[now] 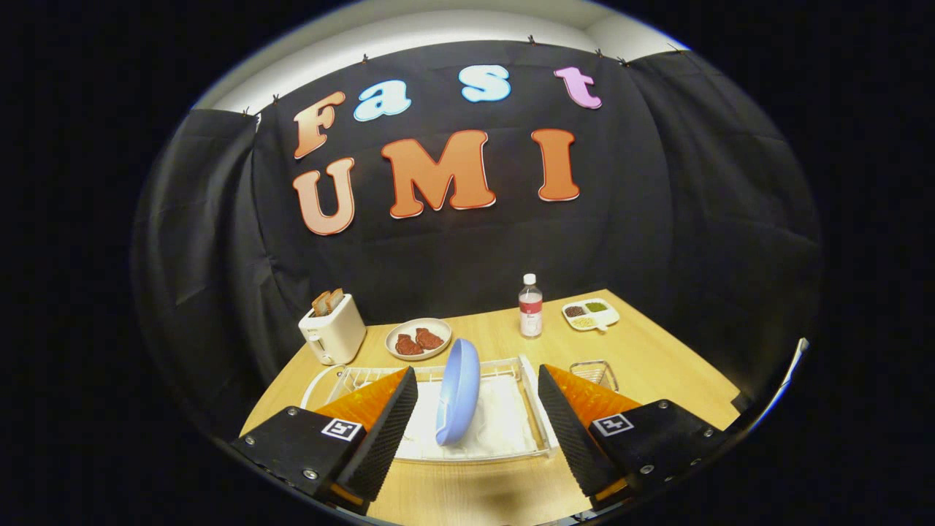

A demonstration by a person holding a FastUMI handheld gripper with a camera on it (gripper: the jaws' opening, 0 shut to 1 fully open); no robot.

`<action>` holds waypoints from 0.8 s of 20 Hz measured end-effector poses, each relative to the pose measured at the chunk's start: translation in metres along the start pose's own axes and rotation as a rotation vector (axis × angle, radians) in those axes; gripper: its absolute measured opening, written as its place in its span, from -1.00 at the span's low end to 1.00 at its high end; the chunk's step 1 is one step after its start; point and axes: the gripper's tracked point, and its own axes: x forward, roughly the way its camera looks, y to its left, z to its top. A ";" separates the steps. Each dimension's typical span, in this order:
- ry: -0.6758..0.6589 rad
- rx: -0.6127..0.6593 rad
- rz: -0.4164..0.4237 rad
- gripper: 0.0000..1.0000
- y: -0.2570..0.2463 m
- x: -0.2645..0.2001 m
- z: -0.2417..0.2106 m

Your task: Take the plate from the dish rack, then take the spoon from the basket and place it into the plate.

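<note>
A: Where is the gripper [478,409] now, and what do the fingers do?

B: It is above the near edge of the table [657,365]. The fingers are spread wide, nothing between the pads, they touch nothing.

A: And the plate?

B: The blue plate [459,391] stands on its edge in the dish rack [526,438], just ahead of the fingers, at 12 o'clock from the gap, approx. in the middle betw. them. It is not gripped.

A: The basket w/ the spoon?

B: A small wire basket [593,374] is just beside the rack, at 1 o'clock, partly behind the right finger. The spoon I cannot make out (too small, half hidden).

A: Other things on the table?

B: Beyond the rack, at 11 o'clock, a dish with pieces of meat [418,339], and further at 10 o'clock a white toaster [333,330] w/ bread in the slots. At 1 o'clock a bottle [530,305] stands upright, and near it, more to 2 o'clock, a divided tray [590,314] w/ diff. small foods.
</note>
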 end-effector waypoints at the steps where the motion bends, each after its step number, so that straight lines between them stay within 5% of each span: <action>1: 0.015 0.001 0.010 0.97 0.006 0.008 -0.002; 16: 0.302 -0.029 -0.046 0.97 0.020 0.111 -0.082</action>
